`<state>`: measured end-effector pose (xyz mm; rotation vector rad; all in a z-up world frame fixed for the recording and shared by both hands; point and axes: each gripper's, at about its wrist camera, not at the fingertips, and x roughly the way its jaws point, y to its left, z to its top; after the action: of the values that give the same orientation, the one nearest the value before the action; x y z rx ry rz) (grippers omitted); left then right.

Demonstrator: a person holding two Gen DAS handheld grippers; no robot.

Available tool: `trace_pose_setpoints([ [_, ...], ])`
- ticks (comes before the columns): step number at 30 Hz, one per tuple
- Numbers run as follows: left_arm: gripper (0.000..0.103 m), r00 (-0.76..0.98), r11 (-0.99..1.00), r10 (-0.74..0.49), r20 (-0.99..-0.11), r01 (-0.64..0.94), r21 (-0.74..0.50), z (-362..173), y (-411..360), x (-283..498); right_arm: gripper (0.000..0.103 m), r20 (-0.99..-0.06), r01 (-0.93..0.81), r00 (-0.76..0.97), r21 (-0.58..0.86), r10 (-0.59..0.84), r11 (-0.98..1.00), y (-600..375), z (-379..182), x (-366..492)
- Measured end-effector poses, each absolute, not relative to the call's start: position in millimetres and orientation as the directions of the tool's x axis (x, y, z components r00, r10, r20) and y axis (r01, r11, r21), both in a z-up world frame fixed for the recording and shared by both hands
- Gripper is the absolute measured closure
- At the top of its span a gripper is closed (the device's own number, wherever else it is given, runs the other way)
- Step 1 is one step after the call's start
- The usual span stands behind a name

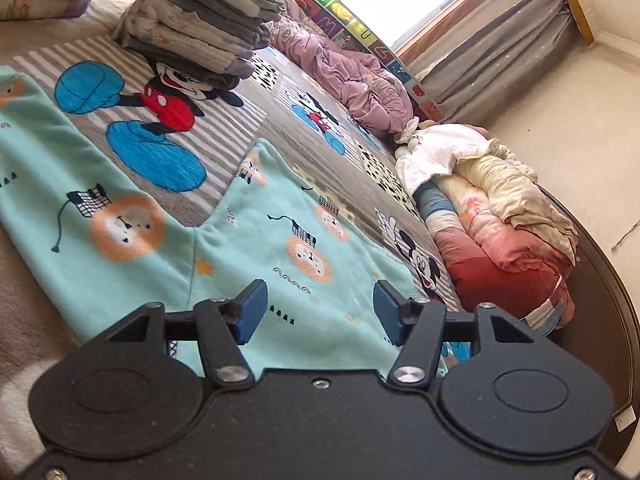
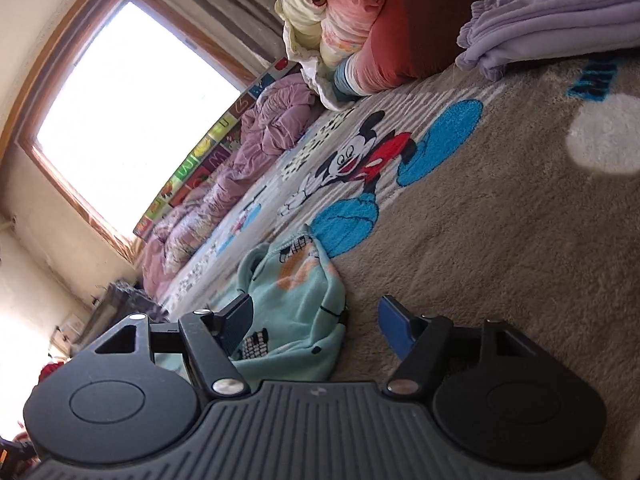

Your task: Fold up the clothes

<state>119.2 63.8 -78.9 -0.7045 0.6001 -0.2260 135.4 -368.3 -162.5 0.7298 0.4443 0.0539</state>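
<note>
Both tools [image 1: 320,312] [image 2: 316,328] gape empty over the mint pants [image 1: 248,248].

grey plush mickey mouse blanket [image 1: 248,120] covers the bed. lying on it: mint lion-print trousers [image 1: 132,216] spread flat, a stack of folded clothes [image 1: 200,24], a crumpled pink quilt [image 1: 360,80], rolled bedding [image 1: 500,240] at the edge, folded lilac clothes [image 2: 552,28].
</note>
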Motion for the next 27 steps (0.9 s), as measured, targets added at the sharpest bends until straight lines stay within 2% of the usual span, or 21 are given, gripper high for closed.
trace_pose_setpoints([
  [9, 0.045, 0.772, 0.729, -0.459, -0.440, 0.044, -0.683, -89.3, 37.4, 136.4, 0.036, -0.520, 0.156, 0.841, 0.493, 0.146, 0.856, -347.0, -148.7, 187.0],
  [10, 0.045, 0.769, 0.726, -0.468, -0.435, 0.054, -0.686, -91.5, 36.6, 138.0, 0.041, -0.526, 0.140, 0.836, 0.482, 0.158, 0.865, -343.1, -146.7, 189.8],
  [11, 0.045, 0.768, 0.731, -0.467, -0.438, 0.057, -0.679, -93.7, 36.0, 139.3, 0.066, -0.528, 0.135, 0.833, 0.485, 0.166, 0.864, -341.4, -145.2, 190.6],
  [12, 0.045, 0.766, 0.741, -0.461, -0.448, 0.055, -0.669, -96.3, 35.7, 141.1, 0.084, -0.530, 0.144, 0.832, 0.492, 0.164, 0.859, -341.1, -143.9, 190.4],
  [14, 0.045, 0.762, 0.749, -0.456, -0.460, 0.049, -0.660, -100.7, 38.0, 144.9, 0.090, -0.524, 0.160, 0.838, 0.505, 0.154, 0.848, -341.5, -139.9, 187.1],
  [19, 0.045, 0.762, 0.723, -0.470, -0.446, 0.042, -0.690, -103.6, 55.9, 150.0, 0.092, -0.445, 0.210, 0.894, 0.524, 0.055, 0.826, -350.9, -119.4, 152.7],
  [24, 0.045, 0.761, 0.697, -0.495, -0.418, 0.061, -0.715, -98.1, 62.2, 152.0, 0.092, -0.418, 0.310, 0.902, 0.461, -0.105, 0.831, -343.0, -105.3, 118.6],
  [27, 0.045, 0.760, 0.694, -0.499, -0.417, 0.062, -0.717, -95.2, 63.4, 153.3, 0.092, -0.397, 0.309, 0.908, 0.416, -0.135, 0.855, -327.0, -96.1, 118.8],
])
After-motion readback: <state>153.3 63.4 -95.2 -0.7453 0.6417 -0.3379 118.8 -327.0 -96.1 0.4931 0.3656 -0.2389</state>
